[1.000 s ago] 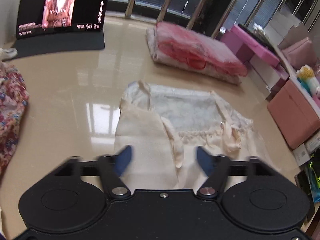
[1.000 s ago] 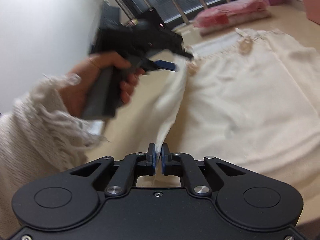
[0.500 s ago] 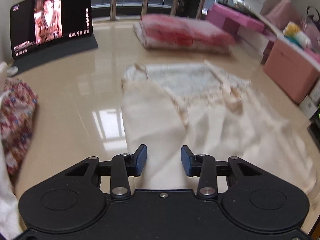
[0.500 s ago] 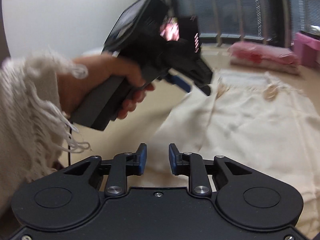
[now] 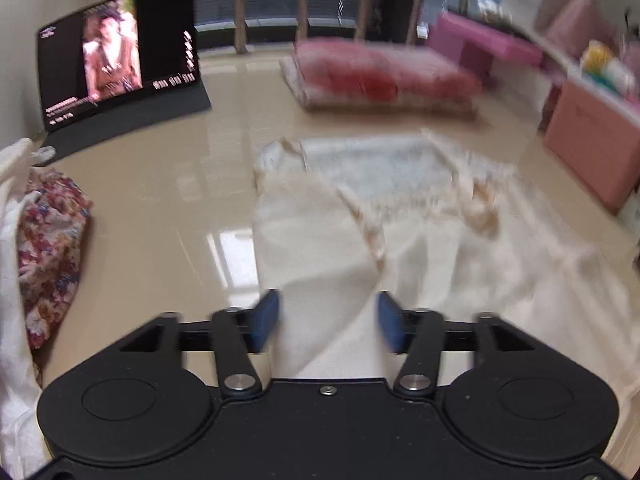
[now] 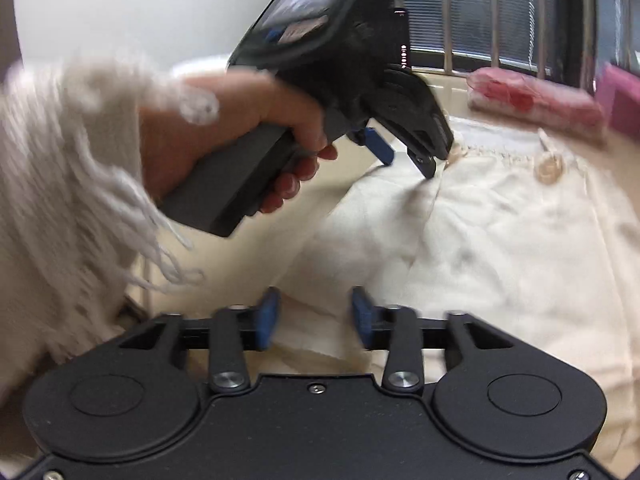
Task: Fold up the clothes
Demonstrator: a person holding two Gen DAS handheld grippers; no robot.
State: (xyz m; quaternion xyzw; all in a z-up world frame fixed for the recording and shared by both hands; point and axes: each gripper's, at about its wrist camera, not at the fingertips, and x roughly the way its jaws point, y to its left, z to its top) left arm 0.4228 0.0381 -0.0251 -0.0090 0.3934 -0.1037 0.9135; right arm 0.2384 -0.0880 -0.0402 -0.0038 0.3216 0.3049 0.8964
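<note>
A cream garment (image 5: 360,240) lies spread on the glossy beige table, its left side folded over toward the middle; it also shows in the right wrist view (image 6: 500,248). My left gripper (image 5: 326,320) is open and empty, held just above the garment's near edge. My right gripper (image 6: 314,314) is open and empty over the garment's near left part. In the right wrist view the left gripper (image 6: 404,156) hangs over the garment's folded left edge, held by a hand in a fringed white sleeve.
A tablet (image 5: 116,56) playing video stands at the far left. A folded red-and-pink pile (image 5: 384,76) lies at the far side. A floral garment (image 5: 48,248) lies at the left edge. Pink boxes (image 5: 592,140) stand along the right.
My right gripper was shut on the garment's edge, has let it go and opened. The lifted left side now lies folded on the garment. My left gripper has opened wider and drawn back.
</note>
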